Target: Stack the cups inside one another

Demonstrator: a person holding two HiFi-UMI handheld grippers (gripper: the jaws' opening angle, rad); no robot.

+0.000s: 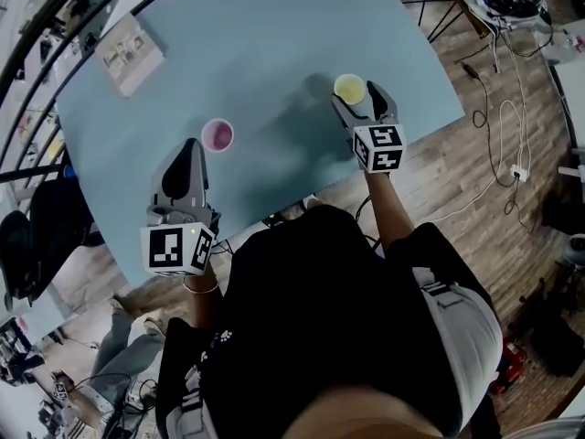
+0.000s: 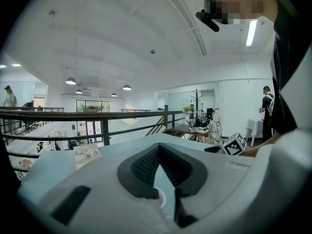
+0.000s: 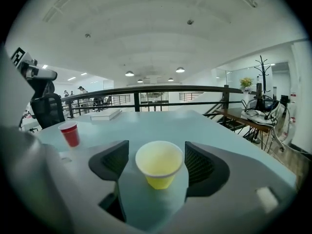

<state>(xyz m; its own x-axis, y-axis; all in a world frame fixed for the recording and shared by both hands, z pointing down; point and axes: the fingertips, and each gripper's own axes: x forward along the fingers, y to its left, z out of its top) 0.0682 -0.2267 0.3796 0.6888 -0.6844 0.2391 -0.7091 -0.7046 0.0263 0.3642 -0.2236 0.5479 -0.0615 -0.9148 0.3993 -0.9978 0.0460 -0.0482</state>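
Observation:
A yellow cup (image 1: 349,87) stands upright on the pale blue table (image 1: 265,35), near its right front edge. My right gripper (image 1: 361,99) is open around it, one jaw on each side with a gap between each pad and the cup (image 3: 159,164). A red cup (image 1: 218,135) stands upright to the left, also seen at the far left in the right gripper view (image 3: 70,133). My left gripper (image 1: 192,146) is shut and empty, its tips just short of the red cup. In the left gripper view only a pink sliver of that cup (image 2: 160,198) shows behind the closed jaws.
A printed booklet (image 1: 131,55) lies at the table's far left corner. A dark railing (image 3: 146,92) runs beyond the table's far edge. The table's front edge (image 1: 302,195) is close to the person's body. Cables and gear lie on the wooden floor (image 1: 512,135) to the right.

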